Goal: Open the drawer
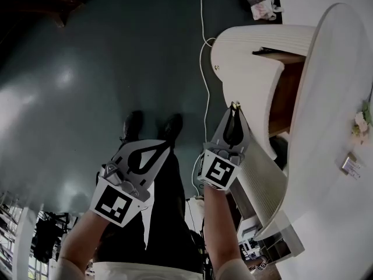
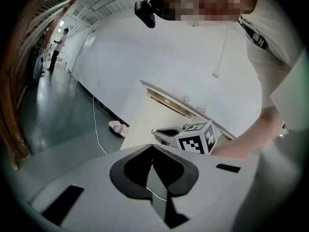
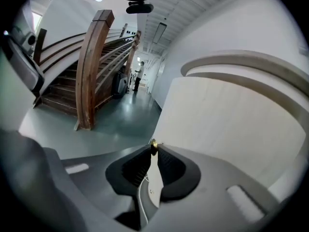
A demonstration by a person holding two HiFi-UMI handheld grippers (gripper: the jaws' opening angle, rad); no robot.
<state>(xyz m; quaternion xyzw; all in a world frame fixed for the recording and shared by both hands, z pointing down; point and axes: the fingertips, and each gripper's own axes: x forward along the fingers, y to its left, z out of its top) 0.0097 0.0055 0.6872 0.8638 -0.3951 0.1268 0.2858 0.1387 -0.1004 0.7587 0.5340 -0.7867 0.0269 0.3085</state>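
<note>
A white cabinet (image 1: 326,98) stands at the right of the head view. Its upper drawer (image 1: 250,63) juts out, with a small brass knob (image 1: 217,67) on the front and brown wood showing behind. Below it is a ribbed white drawer front (image 1: 262,177), its own brass knob (image 1: 235,105) pinched between the tips of my right gripper (image 1: 234,107). In the right gripper view this knob (image 3: 153,143) sits at the very tips of the gripper (image 3: 153,148), beside the white front (image 3: 227,124). My left gripper (image 1: 165,145) hangs over the floor to the left, shut and empty (image 2: 152,147).
A white cable (image 1: 205,74) runs across the dark floor beside the cabinet, with a bundle of cloth (image 1: 259,2) at the far end. The person's shoes (image 1: 151,124) are below the grippers. A wooden staircase (image 3: 91,66) rises behind, with a person (image 3: 138,76) far off.
</note>
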